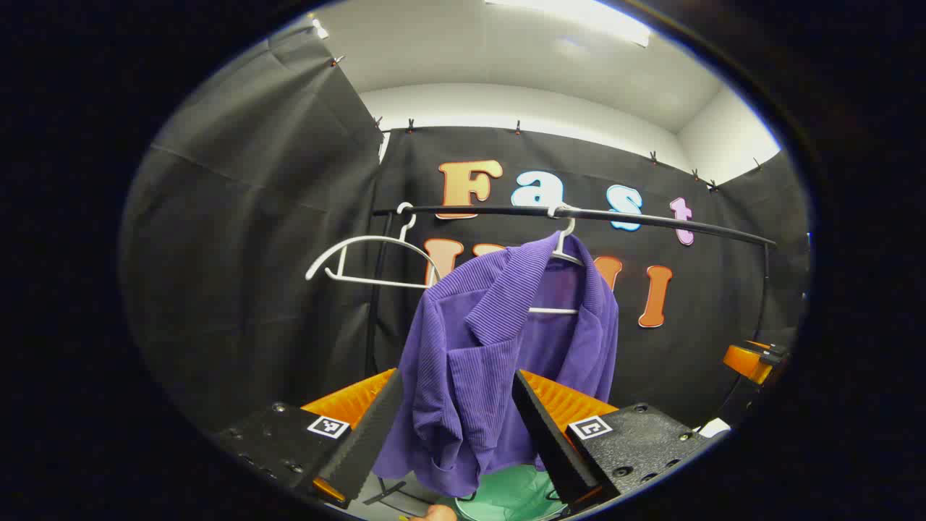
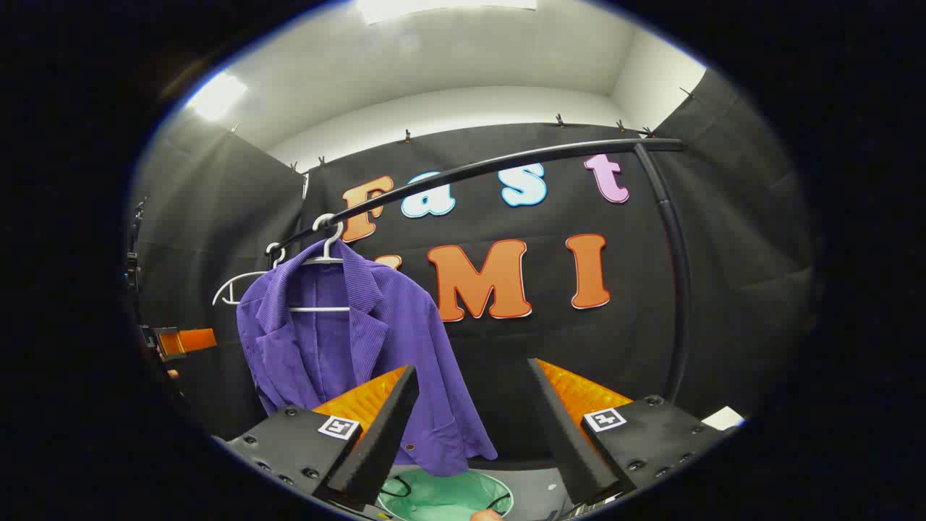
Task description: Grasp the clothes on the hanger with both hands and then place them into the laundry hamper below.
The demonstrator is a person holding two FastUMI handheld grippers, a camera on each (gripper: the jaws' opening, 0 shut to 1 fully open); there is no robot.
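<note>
We see the purple jacket (image 1: pixel 499 347) on its white hanger (image 1: pixel 561 250) above the green hamper (image 1: pixel 510 496) (both grippers' fingers (image 1: pixel 376 434) spread, grasping nothing).

I'm standing in a recording booth, not anyone's home: black cloth (image 2: pixel 731 239) is clipped up as the walls on every side, with plain white wall and a ceiling light panel (image 1: pixel 579 14) showing above its top edge. Right in front of me a black garment rail (image 1: pixel 579 214) on thin uprights is set up like a laundry corner, a purple jacket (image 1: pixel 492 362) hanging from a white hanger (image 1: pixel 561 246) and a bare white hanger (image 1: pixel 362 253) beside it. Below it sits a mint-green hamper (image 2: pixel 441 496) on a grey floor. My tongs carry small square printed markers (image 1: pixel 592 427), which says test rig more than household.
</note>
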